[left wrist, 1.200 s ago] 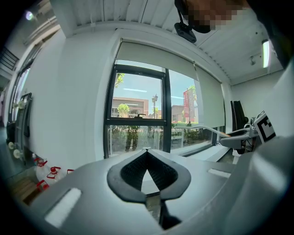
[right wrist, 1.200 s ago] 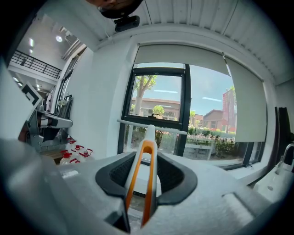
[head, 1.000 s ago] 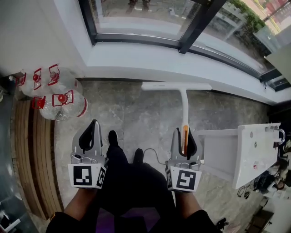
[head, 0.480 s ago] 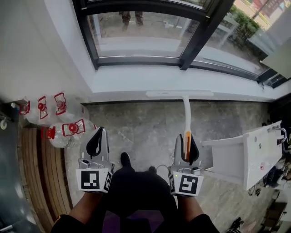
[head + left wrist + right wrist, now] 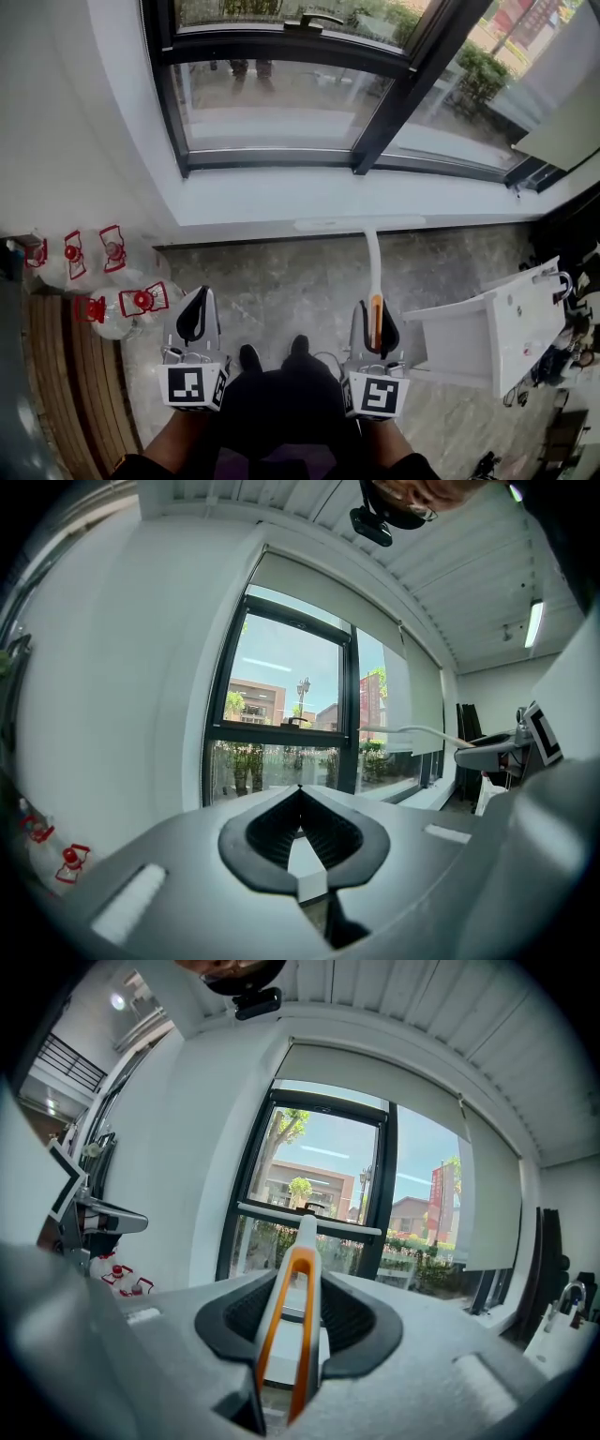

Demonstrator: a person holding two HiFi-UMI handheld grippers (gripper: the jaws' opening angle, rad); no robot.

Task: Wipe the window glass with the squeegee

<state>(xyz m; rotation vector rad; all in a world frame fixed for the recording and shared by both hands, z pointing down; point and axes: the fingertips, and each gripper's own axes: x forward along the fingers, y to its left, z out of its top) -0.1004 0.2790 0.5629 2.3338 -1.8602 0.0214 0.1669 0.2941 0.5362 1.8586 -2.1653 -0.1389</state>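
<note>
Head view: the right gripper point(image 5: 375, 311) pinches the squeegee point(image 5: 373, 261) by its handle, blade by the sill point(image 5: 272, 202) below the window point(image 5: 272, 103). Left gripper view: the left gripper point(image 5: 300, 791) is pressed together, empty. Right gripper view: the blade lies crosswise before the glass.

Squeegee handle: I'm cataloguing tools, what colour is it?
The handle is white with an orange band; right gripper view shows it best.

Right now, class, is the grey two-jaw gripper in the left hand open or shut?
Shut: the left gripper has jaw tips meeting, nothing between them.
</note>
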